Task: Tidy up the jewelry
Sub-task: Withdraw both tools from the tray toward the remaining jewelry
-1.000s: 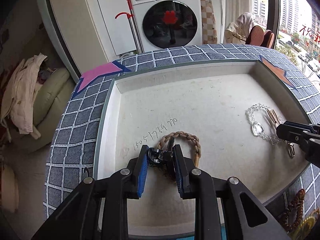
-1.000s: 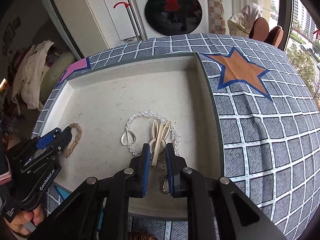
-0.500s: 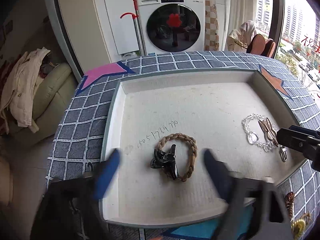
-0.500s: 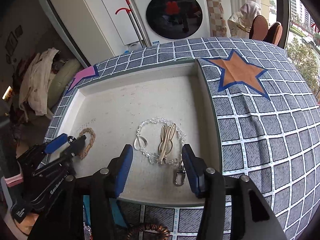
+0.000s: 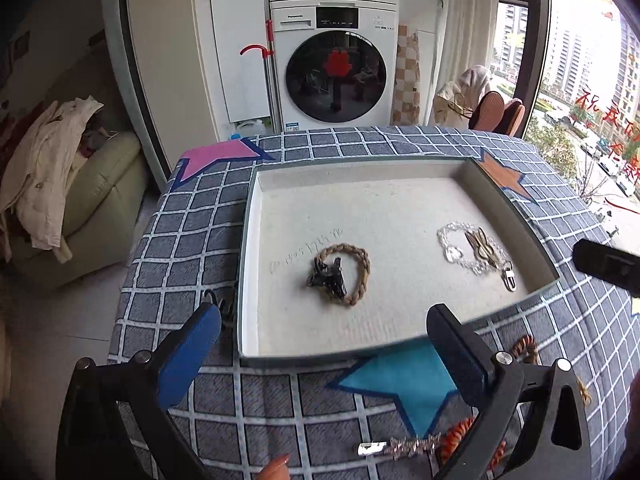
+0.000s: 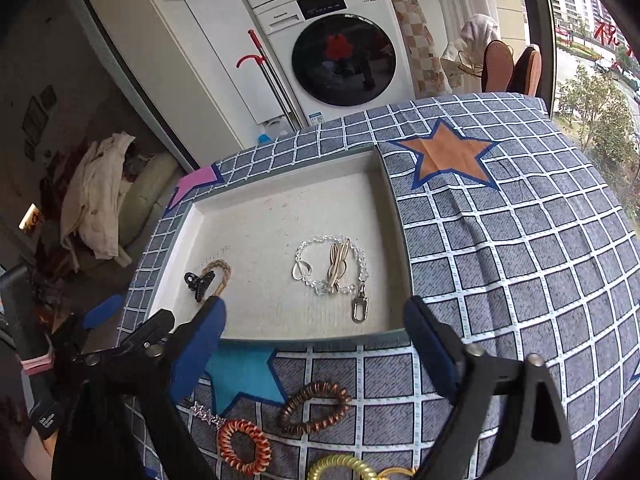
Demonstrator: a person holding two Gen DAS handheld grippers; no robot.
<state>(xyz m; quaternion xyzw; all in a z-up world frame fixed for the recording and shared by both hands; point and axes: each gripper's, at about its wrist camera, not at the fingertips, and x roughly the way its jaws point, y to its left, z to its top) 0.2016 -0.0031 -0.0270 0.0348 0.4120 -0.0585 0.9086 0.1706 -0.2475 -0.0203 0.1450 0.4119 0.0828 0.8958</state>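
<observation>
A shallow white tray [image 5: 248, 240] [image 6: 394, 216] lies on the checked cloth. In it a black claw clip [image 5: 326, 276] [image 6: 198, 282] rests on a braided brown bracelet [image 5: 360, 268] [image 6: 222, 272]. To the right a gold rabbit hair clip [image 5: 482, 244] [image 6: 339, 266] lies on a clear bead chain [image 5: 450, 240] [image 6: 304, 270]. My left gripper [image 5: 324, 332] is open and empty, near the tray's front edge. My right gripper [image 6: 314, 330] is open and empty, also at the front edge.
On the cloth in front of the tray lie a brown coil hair tie [image 6: 314, 402], an orange coil tie [image 6: 244, 446], a yellow coil tie [image 6: 342, 468] and a sparkly star clip [image 5: 400, 446] [image 6: 206, 414]. A washing machine [image 5: 334, 64] stands behind the table.
Both grippers have let go of the clips, opened wide and pulled back and up out of the tray. The black clip and the rabbit clip now lie in the tray.
</observation>
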